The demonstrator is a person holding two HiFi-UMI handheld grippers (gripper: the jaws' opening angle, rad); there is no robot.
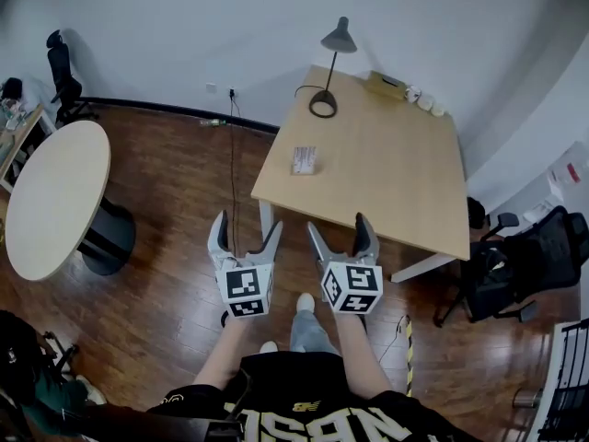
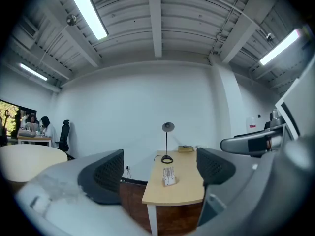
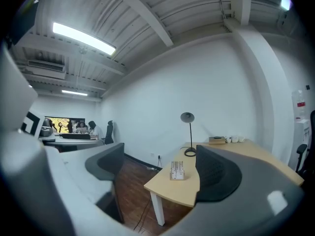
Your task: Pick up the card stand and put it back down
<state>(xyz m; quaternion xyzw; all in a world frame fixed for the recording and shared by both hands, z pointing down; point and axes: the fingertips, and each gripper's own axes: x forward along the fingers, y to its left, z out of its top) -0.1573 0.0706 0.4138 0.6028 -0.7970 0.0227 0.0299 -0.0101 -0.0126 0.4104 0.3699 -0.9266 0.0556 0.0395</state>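
The card stand (image 1: pixel 304 160) is a small clear holder with white cards, upright near the left edge of the wooden table (image 1: pixel 405 182). It also shows in the left gripper view (image 2: pixel 169 176) and the right gripper view (image 3: pixel 176 170), far off between the jaws. My left gripper (image 1: pixel 246 238) and right gripper (image 1: pixel 341 235) hang side by side over the floor, short of the table's near edge. Both stand open with nothing between their fingers.
A black desk lamp (image 1: pixel 331 67) stands at the table's far left corner, with a flat box (image 1: pixel 385 84) and small white cups (image 1: pixel 425 102) along the far edge. A round white table (image 1: pixel 55 196) is at left, a black office chair (image 1: pixel 520 265) at right.
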